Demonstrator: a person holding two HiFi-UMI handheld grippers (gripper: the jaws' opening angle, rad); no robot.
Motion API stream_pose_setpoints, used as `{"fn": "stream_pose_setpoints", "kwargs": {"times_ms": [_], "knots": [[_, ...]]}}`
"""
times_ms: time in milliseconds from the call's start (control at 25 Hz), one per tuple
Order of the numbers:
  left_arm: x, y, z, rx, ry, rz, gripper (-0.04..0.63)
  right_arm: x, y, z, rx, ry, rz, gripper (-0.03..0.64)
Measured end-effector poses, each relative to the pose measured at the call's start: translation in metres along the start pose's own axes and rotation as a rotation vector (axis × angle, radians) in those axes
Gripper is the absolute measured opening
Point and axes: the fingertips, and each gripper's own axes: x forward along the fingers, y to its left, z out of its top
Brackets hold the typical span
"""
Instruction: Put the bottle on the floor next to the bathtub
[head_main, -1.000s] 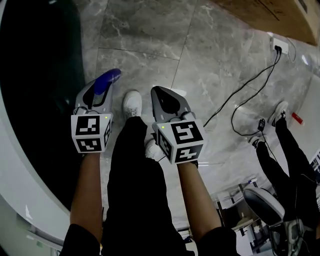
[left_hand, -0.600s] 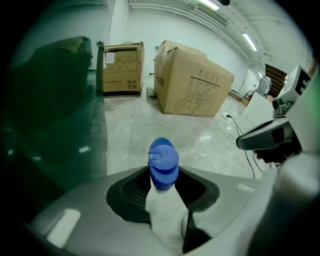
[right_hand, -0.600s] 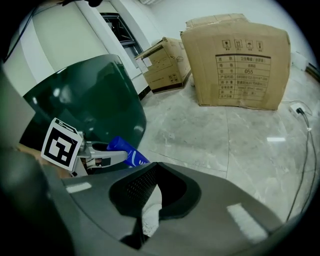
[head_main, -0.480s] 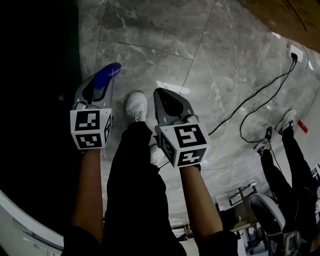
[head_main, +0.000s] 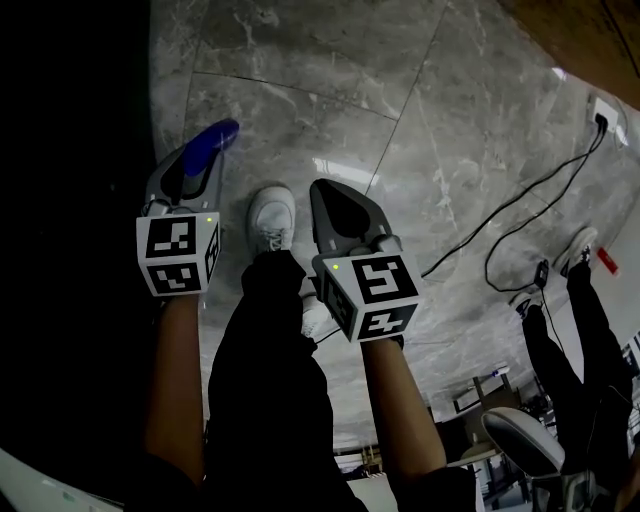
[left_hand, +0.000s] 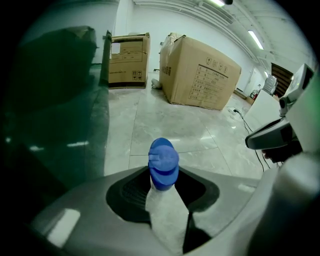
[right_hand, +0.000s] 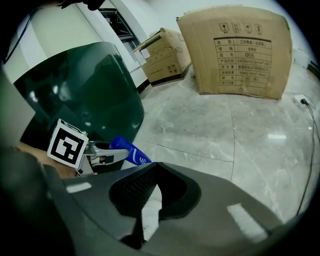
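A blue bottle (head_main: 207, 148) sticks out forward from my left gripper (head_main: 192, 168), which is shut on it above the grey marble floor (head_main: 300, 60), close to the dark bathtub (head_main: 70, 200) on the left. In the left gripper view the bottle's blue end (left_hand: 163, 167) stands between the jaws, and the bathtub's dark green wall (left_hand: 50, 105) is at the left. My right gripper (head_main: 326, 198) is beside it, shut with nothing held. The right gripper view shows the bottle (right_hand: 131, 151) in the left gripper (right_hand: 95, 156) beside the bathtub (right_hand: 85, 90).
The person's white shoe (head_main: 272, 216) and dark trouser leg lie between the grippers. Black cables (head_main: 500, 215) run to a wall socket (head_main: 605, 113) at the right. Another person's legs (head_main: 575, 330) and a chair (head_main: 520, 432) are at the right. Cardboard boxes (left_hand: 202, 72) stand ahead.
The head view has shifted, so the bathtub's white rim has slid out at the lower left. Both grippers sit slightly higher in the picture. The left one still holds the bottle.
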Motion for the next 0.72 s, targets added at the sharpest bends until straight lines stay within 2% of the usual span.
{"fn": "stream_pose_setpoints", "kwargs": {"times_ms": [160,720], "knots": [[0.006,0.0,-0.003,-0.021,-0.004,-0.001,0.15,0.004,-0.003,-0.002,0.0,0.001,-0.004,0.023],[0.009,-0.007,-0.003,0.024,-0.013,-0.029,0.15,0.005,0.001,-0.006,0.003,-0.002,0.003,0.023]]}}
